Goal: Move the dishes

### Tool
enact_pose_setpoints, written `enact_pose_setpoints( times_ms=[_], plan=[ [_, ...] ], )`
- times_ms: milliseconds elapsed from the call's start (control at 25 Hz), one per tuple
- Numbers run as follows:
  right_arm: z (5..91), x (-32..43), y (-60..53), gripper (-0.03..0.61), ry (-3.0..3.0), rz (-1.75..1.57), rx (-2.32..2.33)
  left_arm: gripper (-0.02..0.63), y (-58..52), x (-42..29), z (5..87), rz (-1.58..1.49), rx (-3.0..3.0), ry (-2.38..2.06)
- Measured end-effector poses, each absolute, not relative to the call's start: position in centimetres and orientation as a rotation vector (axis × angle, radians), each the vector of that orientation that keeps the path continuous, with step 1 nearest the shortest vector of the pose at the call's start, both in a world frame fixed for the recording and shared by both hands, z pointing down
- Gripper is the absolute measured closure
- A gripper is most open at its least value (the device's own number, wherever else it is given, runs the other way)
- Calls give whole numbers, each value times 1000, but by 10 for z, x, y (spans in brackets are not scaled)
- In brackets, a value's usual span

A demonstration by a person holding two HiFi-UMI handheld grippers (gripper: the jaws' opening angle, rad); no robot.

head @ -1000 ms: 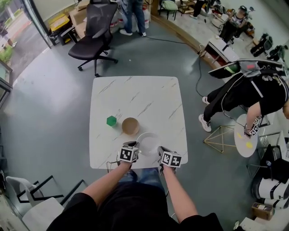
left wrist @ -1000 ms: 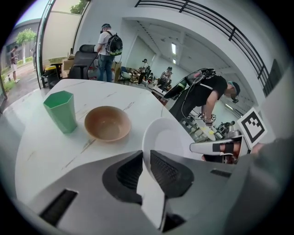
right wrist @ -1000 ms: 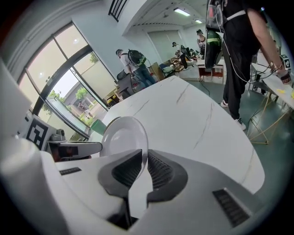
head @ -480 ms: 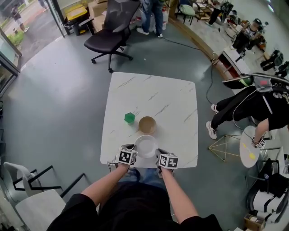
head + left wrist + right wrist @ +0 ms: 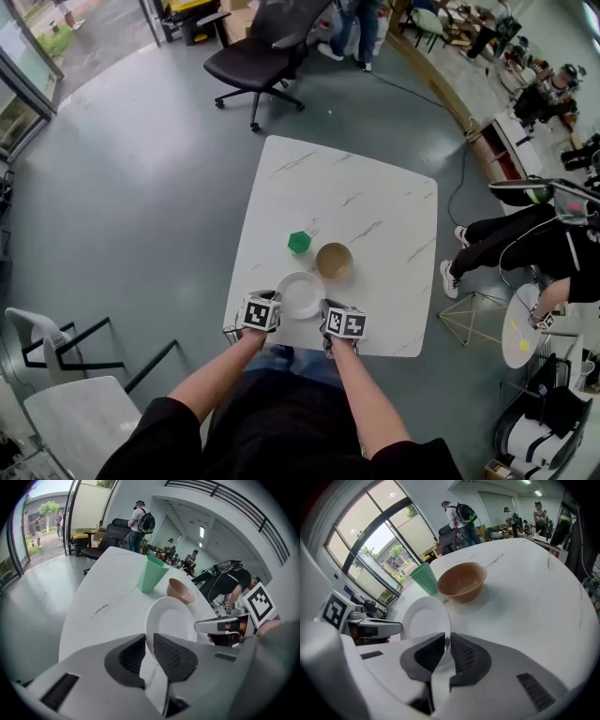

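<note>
Nearest the person, the left gripper (image 5: 149, 643) was found clamped on the near rim of the plate (image 5: 301, 294), with the thin white edge seated between its ribbed pads. The right gripper (image 5: 447, 648) was likewise closed on the rim at the opposite side, so the plate was carried between the two tools. The plate sat at the near edge of the table (image 5: 375, 206), between the grippers. Whether it was lifted clear of the top or resting on it could not be established from any view. The plate appeared empty, smooth and glossy. In my judgement it was stiff, of light to moderate weight, slippery under the pads and liable to chip or break if dropped. The rim was the only practical place to take hold, and two opposed grips were suitable provided both tools moved together and kept the plate level. Any uneven pull would risk the edge sliding out of one pair of pads. Just beyond the plate stood a tan bowl (image 5: 334, 262), upright and empty, close to the plate but not seen to touch it. To its left stood a green cup (image 5: 299, 242), apart from both. The far half of the table was bare, and a chair (image 5: 258, 61) stood on the floor beyond it.
</note>
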State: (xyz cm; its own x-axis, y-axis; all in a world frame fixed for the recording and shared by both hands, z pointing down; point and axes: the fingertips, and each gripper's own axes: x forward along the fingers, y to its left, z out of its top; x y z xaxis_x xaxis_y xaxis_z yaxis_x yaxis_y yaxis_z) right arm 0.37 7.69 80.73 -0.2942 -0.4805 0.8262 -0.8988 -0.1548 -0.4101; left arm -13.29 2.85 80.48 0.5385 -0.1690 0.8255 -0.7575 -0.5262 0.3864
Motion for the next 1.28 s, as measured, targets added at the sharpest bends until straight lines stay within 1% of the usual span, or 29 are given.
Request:
enact_pose_setpoints(
  times_ms=[400,880,1040,1280],
  plan=[
    [825,-7,66,524,-1687,1471,1518,549,15,-142,815,948,1981,-719],
    [821,-7,58,522,-1698,1377,1551,546,20,-146,823,933,1992,-686],
    [802,-6,59,522,-1740,1308,1594,529,21,-150,814,905,2013,-702],
    [750,-16,92,525,-1821,1251,1641,529,46,-162,772,801,2112,-727]
  ],
)
